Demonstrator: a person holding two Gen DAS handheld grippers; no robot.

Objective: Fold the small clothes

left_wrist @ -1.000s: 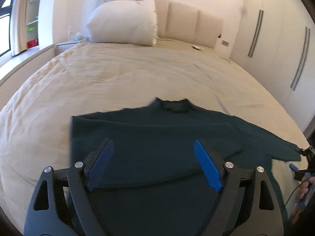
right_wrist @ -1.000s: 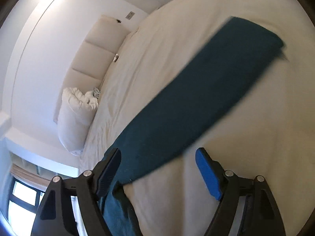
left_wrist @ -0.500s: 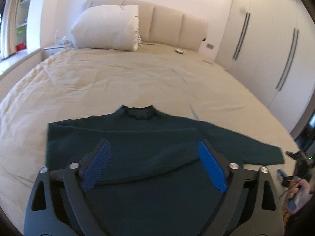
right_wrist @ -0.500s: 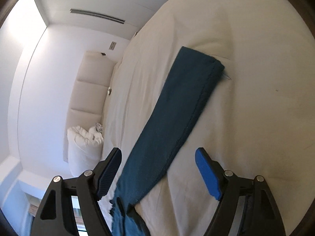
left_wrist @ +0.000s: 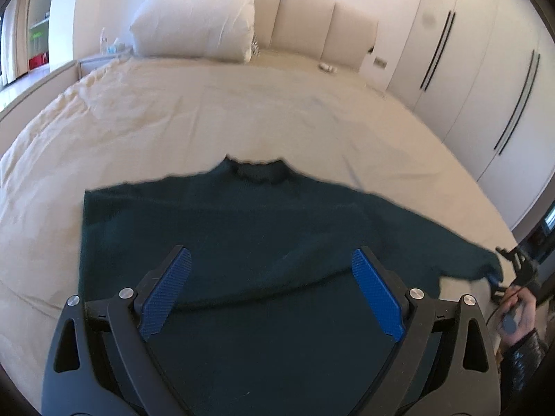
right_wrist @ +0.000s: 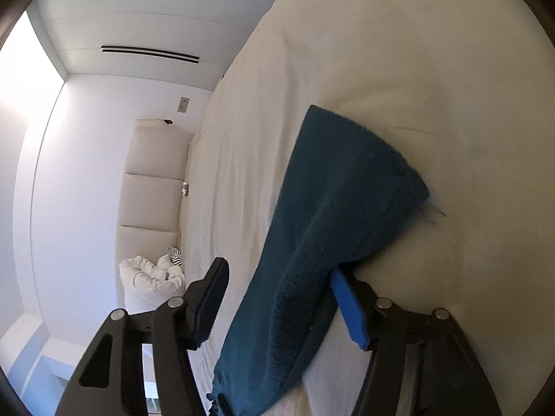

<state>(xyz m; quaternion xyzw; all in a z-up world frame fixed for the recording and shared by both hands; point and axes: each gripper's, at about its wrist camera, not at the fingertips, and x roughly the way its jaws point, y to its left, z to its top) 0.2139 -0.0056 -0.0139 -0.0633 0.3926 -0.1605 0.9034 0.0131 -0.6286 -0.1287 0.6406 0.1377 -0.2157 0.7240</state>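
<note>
A dark teal sweater (left_wrist: 263, 228) lies flat on the cream bed (left_wrist: 242, 111), collar toward the headboard, one sleeve stretched out to the right. My left gripper (left_wrist: 270, 287) is open and empty, hovering over the sweater's lower body. My right gripper (right_wrist: 277, 298) is open and straddles the sleeve (right_wrist: 333, 215) near its cuff; its lower blue pad (right_wrist: 350, 312) sits under the sleeve's edge. The right gripper also shows in the left wrist view (left_wrist: 499, 277) at the sleeve's end.
A white pillow (left_wrist: 194, 24) leans on the padded headboard (left_wrist: 312, 27). White wardrobe doors (left_wrist: 485, 69) run along the right. A window ledge (left_wrist: 31, 79) lies left of the bed. A small white object (left_wrist: 326, 67) sits near the headboard.
My right gripper has closed in on the sleeve, which now lies between its fingers with one pad under it. My left gripper has shifted slightly over the sweater's body.
</note>
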